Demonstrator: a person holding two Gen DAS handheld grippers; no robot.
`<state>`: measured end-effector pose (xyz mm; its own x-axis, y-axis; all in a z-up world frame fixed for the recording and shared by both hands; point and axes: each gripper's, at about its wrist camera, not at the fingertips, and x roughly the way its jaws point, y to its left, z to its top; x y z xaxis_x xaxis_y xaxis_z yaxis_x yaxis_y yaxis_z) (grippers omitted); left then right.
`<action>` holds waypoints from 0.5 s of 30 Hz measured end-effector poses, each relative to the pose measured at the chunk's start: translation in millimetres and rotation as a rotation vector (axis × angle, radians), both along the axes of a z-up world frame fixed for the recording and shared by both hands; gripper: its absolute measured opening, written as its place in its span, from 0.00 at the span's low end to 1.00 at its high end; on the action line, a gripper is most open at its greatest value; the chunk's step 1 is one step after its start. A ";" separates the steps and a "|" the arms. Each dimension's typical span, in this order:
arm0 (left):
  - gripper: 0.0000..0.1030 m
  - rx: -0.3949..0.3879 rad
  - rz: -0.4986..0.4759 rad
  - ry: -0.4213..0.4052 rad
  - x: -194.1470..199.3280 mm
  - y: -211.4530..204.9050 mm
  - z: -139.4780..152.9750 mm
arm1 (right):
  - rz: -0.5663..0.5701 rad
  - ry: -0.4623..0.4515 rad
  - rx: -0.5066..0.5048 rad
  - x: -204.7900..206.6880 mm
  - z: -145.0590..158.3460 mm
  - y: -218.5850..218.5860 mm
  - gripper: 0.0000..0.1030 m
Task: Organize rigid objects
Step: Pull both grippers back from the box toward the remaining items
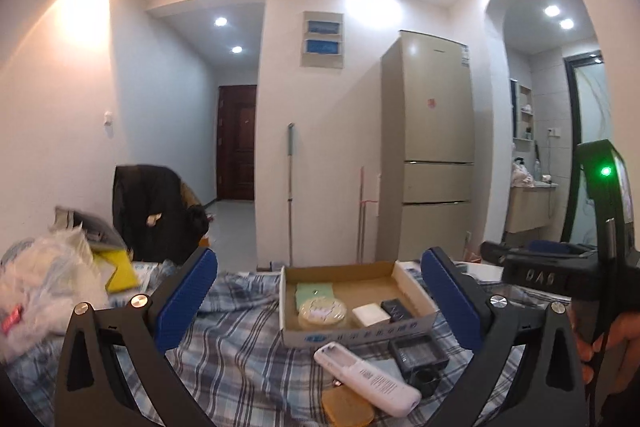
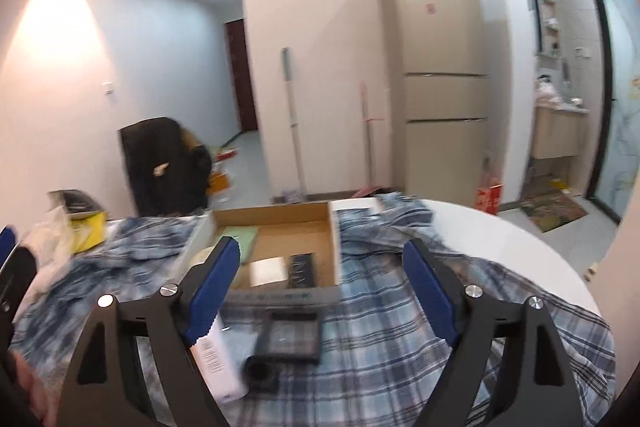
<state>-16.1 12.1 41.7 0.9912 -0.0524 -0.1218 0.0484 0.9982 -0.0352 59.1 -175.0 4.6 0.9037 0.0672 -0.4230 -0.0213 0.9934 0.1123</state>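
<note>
An open cardboard box [image 1: 344, 271] stands on a plaid cloth; it holds a green pad [image 1: 315, 294], a round tin [image 1: 322, 311], a white block [image 1: 370, 314] and a small black item [image 1: 395, 309]. In front of it lie a white remote [image 1: 366, 378], a black device [image 1: 418, 350] and a tan round piece [image 1: 347, 409]. My left gripper [image 1: 320, 291] is open and empty above them. My right gripper [image 2: 322, 285] is open and empty over the black device [image 2: 291, 337], with the remote [image 2: 214, 359] by its left finger and the box [image 2: 280, 223] just beyond.
White plastic bags [image 1: 44, 283] and a yellow box [image 1: 120, 269] sit on the left of the table. The round white table edge [image 2: 520, 247] shows at right. A dark draped chair [image 1: 156, 211], a mop [image 1: 291, 187] and a fridge [image 1: 432, 147] stand beyond.
</note>
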 end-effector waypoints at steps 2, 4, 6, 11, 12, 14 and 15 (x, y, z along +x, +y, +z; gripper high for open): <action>1.00 -0.009 0.007 0.041 9.4 4.8 -16.9 | 0.012 0.021 -0.007 6.7 -8.2 0.4 0.80; 1.00 -0.018 0.007 0.099 20.3 8.7 -32.9 | 0.030 0.039 -0.013 12.2 -16.1 1.5 0.81; 1.00 -0.019 -0.005 0.175 33.0 9.7 -46.4 | 0.063 0.082 -0.027 18.3 -26.6 6.0 0.81; 1.00 -0.040 0.035 0.224 36.8 17.1 -54.2 | 0.175 0.239 -0.003 30.4 -57.2 16.4 0.80; 1.00 -0.038 0.045 0.235 37.7 17.8 -55.7 | 0.195 0.262 0.003 31.1 -61.9 18.7 0.79; 1.00 -0.048 0.050 0.261 42.0 19.7 -58.7 | 0.222 0.292 -0.020 30.6 -68.8 25.1 0.73; 1.00 -0.058 0.045 0.271 43.6 21.3 -59.9 | 0.236 0.304 -0.055 29.4 -71.3 31.0 0.71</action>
<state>27.5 33.4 -18.2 0.9244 -0.0232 -0.3807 -0.0154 0.9951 -0.0979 88.5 -144.0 -66.7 0.6987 0.2277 -0.6782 -0.2238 0.9700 0.0951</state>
